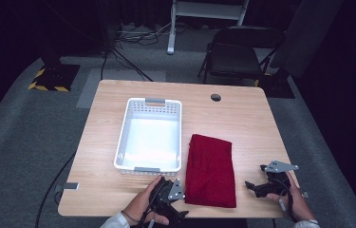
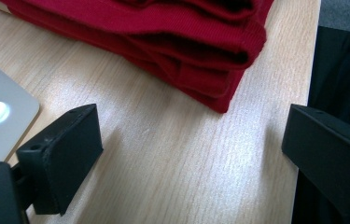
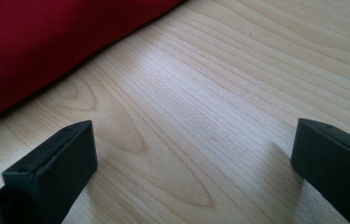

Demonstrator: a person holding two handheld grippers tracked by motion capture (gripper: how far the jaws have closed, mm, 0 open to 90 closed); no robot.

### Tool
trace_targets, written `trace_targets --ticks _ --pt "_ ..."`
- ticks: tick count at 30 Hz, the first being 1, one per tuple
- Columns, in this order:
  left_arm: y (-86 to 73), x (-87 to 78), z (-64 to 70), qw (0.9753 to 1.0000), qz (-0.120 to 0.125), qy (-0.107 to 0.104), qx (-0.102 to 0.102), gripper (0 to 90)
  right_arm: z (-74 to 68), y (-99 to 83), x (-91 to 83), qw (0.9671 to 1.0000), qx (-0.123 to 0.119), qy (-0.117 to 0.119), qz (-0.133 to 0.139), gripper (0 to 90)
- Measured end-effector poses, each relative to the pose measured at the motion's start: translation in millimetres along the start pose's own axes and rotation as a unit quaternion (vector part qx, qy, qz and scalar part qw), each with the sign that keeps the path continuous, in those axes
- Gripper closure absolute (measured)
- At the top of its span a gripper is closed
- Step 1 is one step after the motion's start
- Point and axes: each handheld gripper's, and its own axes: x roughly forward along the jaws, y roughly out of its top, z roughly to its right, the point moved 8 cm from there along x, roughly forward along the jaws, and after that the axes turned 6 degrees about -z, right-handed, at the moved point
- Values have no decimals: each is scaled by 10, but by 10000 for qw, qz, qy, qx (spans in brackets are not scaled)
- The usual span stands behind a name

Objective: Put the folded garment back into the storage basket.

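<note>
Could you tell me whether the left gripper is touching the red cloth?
Apart: the left gripper view shows bare table between its open jaws and the red cloth.

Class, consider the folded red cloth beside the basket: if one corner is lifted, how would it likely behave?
The red cloth is knit and folded in several layers, so it would probably droop and unfold. It looks light and unlikely to slip much on the wooden table.

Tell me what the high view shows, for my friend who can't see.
A folded red cloth lies on a wooden table beside an empty white basket. A person holds open left tongs and right tongs either side of the cloth.
</note>
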Motion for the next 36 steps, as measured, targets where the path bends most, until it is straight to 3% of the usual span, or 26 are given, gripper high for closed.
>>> trace_targets --ticks 6,10,36 --pt "53 22 14 10000 -81 42 -8 64 0 0 0 10000 1 1 1 3" --pt "89 38 53 9999 -129 24 94 71 0 0 0 10000 5 -3 0 2" --pt "292 169 34 9997 -203 56 -99 102 -1 0 0 10000 8 -9 1 2"
